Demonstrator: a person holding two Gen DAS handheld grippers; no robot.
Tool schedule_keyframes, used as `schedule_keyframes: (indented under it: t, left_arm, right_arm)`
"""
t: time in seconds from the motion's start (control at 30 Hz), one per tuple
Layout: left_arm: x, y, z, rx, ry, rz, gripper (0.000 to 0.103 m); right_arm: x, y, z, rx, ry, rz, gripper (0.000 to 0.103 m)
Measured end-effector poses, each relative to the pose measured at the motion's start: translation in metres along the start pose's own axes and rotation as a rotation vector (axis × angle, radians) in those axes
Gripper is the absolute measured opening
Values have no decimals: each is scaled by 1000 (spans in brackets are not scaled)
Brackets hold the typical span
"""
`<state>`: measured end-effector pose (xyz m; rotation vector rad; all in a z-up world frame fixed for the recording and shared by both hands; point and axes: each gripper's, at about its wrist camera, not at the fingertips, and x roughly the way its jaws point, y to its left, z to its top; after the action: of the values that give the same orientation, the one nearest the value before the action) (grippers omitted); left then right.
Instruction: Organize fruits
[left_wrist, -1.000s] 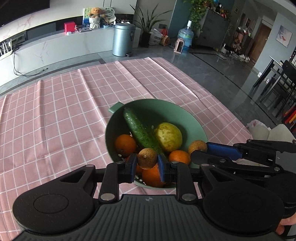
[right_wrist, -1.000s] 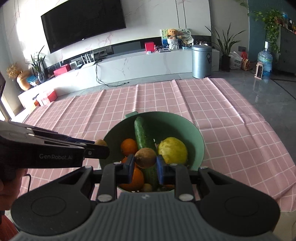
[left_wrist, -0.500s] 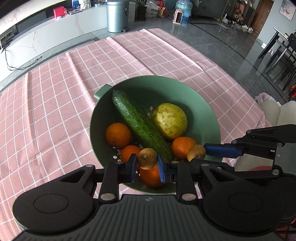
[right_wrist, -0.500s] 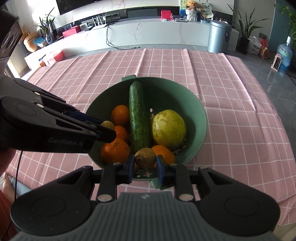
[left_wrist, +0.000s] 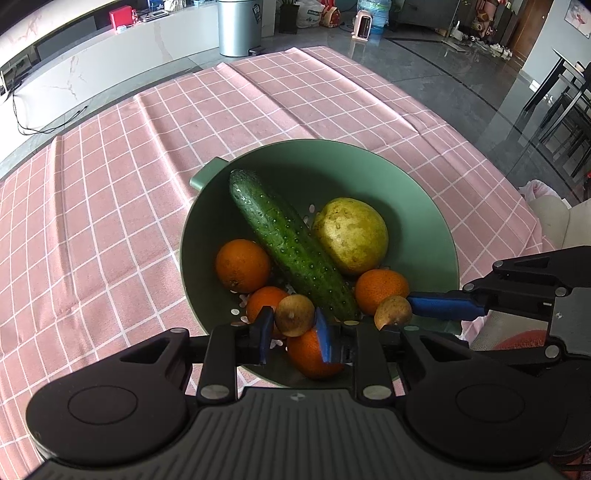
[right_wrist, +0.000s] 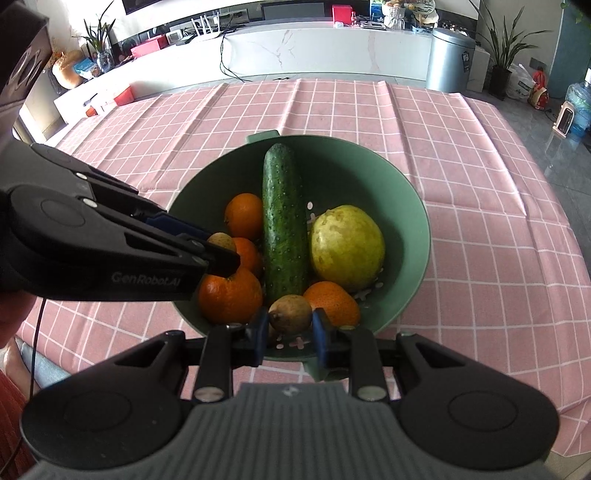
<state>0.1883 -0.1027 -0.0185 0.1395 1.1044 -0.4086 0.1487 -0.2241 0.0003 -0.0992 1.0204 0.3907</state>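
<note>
A green colander bowl (left_wrist: 424, 206) (right_wrist: 406, 192) sits on the pink checked cloth. It holds a cucumber (left_wrist: 288, 243), a large yellow-green fruit (left_wrist: 351, 236) and several oranges (left_wrist: 242, 264). My left gripper (left_wrist: 293, 317) hangs over the bowl's near rim. Its jaws are opening, with a small brown fruit (left_wrist: 294, 314) still touching both pads. My right gripper (right_wrist: 290, 317) is shut on a second small brown fruit (right_wrist: 290, 312) just above the near rim. Each wrist view also shows the other gripper reaching in from the side, fruit (left_wrist: 393, 312) (right_wrist: 221, 242) at its tips.
The pink checked tablecloth (left_wrist: 110, 221) covers the table around the bowl. Its right edge drops to a dark glossy floor with chairs (left_wrist: 561, 110). A metal bin (left_wrist: 240, 26) and a white counter stand beyond the far edge. A person's hand shows at the left border (right_wrist: 14, 314).
Both grippers have sunk toward the bowl and tipped further down, so the bowl now fills more of each view. Each small brown fruit has stayed between its fingers.
</note>
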Motion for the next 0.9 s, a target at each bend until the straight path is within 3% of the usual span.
schedule_keyframes:
  t: [0.13,0.23,0.3,0.37,0.83,0.9]
  left_arm:
    - [-7,2,-2,-11,-15,-10,41]
    - [-20,0,-3,-4,-63,-4,49]
    - [-34,-1,-3,0,-107,5,57]
    - [-48,0,-4,-4,-146,23,58]
    - [-142,-13,-53,3,-486,211,78]
    - [-149,-13,-61,-19,-526,233,86]
  right_arm:
    - [-1,2,1,-7,-7,2,22]
    - [-8,5,2,-19,-26,-6,34]
    - [-15,9,3,-33,-50,-12,37]
    - [-25,12,5,-42,-79,-17,41]
    - [-107,33,-16,42,-391,-83,68]
    - [-116,37,-24,60,-437,-90,71]
